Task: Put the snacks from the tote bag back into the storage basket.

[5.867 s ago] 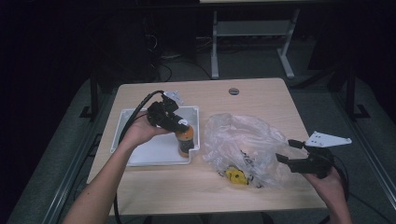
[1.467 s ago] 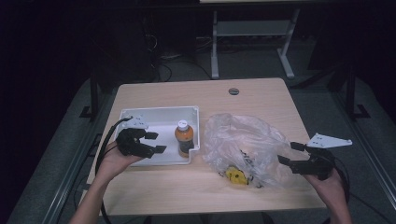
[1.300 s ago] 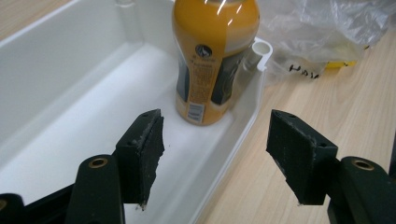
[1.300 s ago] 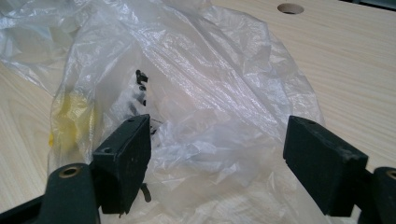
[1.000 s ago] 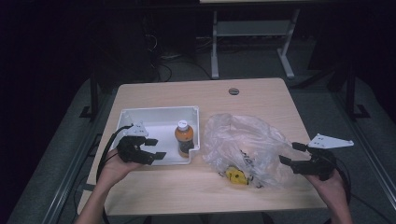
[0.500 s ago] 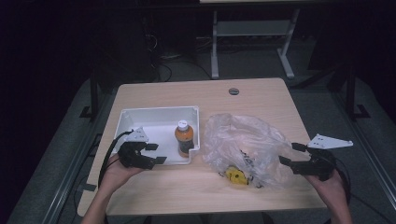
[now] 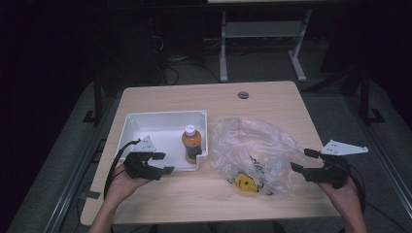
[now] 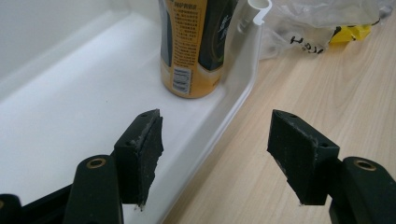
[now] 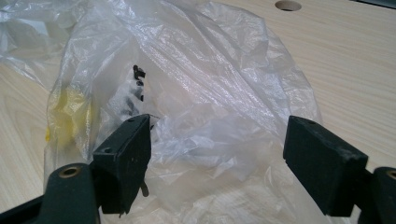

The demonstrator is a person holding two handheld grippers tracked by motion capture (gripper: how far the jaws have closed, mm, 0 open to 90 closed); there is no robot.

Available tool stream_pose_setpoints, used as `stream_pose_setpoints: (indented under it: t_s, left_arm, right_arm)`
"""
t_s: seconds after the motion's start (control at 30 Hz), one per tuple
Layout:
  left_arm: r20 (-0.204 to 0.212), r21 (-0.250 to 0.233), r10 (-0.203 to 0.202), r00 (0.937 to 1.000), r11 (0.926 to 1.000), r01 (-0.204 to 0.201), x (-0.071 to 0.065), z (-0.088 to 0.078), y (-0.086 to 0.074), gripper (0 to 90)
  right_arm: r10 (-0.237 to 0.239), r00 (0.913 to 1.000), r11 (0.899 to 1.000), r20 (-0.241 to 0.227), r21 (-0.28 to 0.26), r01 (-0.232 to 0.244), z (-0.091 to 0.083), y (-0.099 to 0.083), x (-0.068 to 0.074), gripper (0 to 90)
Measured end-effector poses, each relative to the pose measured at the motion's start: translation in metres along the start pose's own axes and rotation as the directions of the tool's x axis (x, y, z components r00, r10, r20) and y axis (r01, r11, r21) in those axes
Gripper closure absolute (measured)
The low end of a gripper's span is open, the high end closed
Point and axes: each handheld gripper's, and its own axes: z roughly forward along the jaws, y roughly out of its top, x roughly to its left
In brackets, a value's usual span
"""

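Note:
An orange drink bottle stands upright in the right front corner of a white tray. My left gripper is open at the tray's front edge, straddling its rim, with nothing between the jaws. A crumpled clear plastic bag with a yellow item inside lies to the tray's right. My right gripper is open at the bag's right side, empty.
The wooden table has a round cable hole at the back. A white desk frame stands on the dark floor beyond. Cables trail from both grippers.
My left gripper let go of the bottle in the tray, drew back to the left and has since slid down to the tray's front edge. The right gripper barely moved.

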Motion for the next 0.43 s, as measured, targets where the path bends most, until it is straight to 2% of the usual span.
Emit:
stream_pose_setpoints:
  t_s: [0.07, 0.17, 0.43]
  left_arm:
    - [0.006, -0.008, -0.013, 0.9999, 0.9999, 0.013, -0.0008, 0.0006, -0.0014, 34.5]
    - [0.000, 0.006, 0.005, 1.0000, 1.0000, -0.005, -0.0015, 0.0020, -0.0039, 34.3]
    - [-0.001, -0.008, -0.003, 1.0000, 1.0000, 0.003, -0.0058, 0.0033, -0.0070, 33.7]
  right_arm:
    - [-0.004, 1.0000, 1.000, -0.002, 0.001, 0.004, -0.0001, -0.0003, 0.0003, 23.0]
    - [-0.004, 1.0000, 1.000, -0.002, 0.001, 0.004, -0.0004, -0.0003, 0.0011, 23.1]
    - [-0.007, 1.0000, 1.000, -0.005, 0.003, 0.007, -0.0015, -0.0010, 0.0045, 23.0]
